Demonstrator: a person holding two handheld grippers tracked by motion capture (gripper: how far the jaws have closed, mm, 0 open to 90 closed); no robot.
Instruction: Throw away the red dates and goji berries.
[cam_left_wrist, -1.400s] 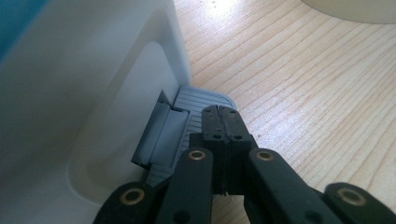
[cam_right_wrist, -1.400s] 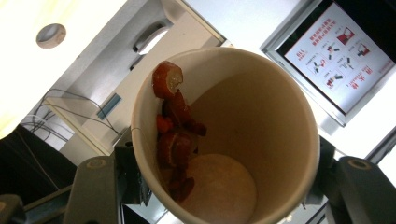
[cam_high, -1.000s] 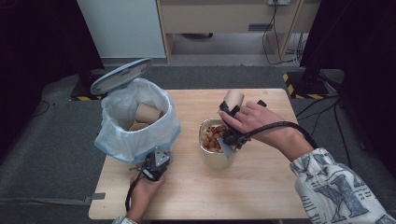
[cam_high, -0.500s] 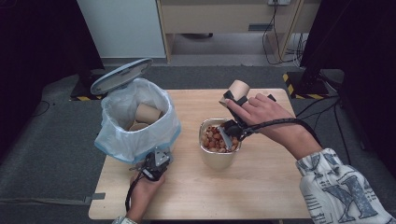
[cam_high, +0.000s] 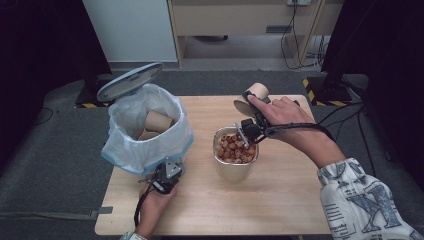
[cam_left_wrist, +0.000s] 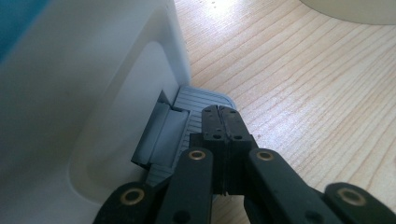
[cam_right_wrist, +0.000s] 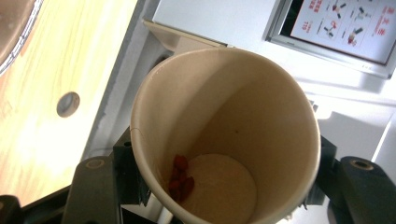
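My right gripper (cam_high: 253, 101) is shut on a tan paper cup (cam_high: 256, 93), held tilted just beyond a beige container (cam_high: 235, 169) full of red and orange pieces (cam_high: 234, 148). In the right gripper view the cup (cam_right_wrist: 224, 135) faces me mouth-on between the jaws of the right gripper (cam_right_wrist: 225, 179), with a few red bits (cam_right_wrist: 181, 177) stuck near its bottom. The left gripper (cam_high: 167, 176) is shut and empty at the foot of a pedal bin (cam_high: 125, 150). Its closed tips, the left gripper (cam_left_wrist: 220, 115), rest on the grey pedal (cam_left_wrist: 196, 100).
The bin's lid (cam_high: 130, 81) stands raised, and its white bag (cam_high: 172, 142) holds discarded paper cups (cam_high: 158, 121). A person's patterned sleeve (cam_high: 360, 200) comes in at the lower right. The wooden table (cam_high: 290, 200) ends near a cabinet (cam_high: 235, 20) and cables (cam_high: 300, 45).
The right gripper has risen a little with the cup, away from the container's mouth. The left gripper has stayed on the pedal and the lid stays up.
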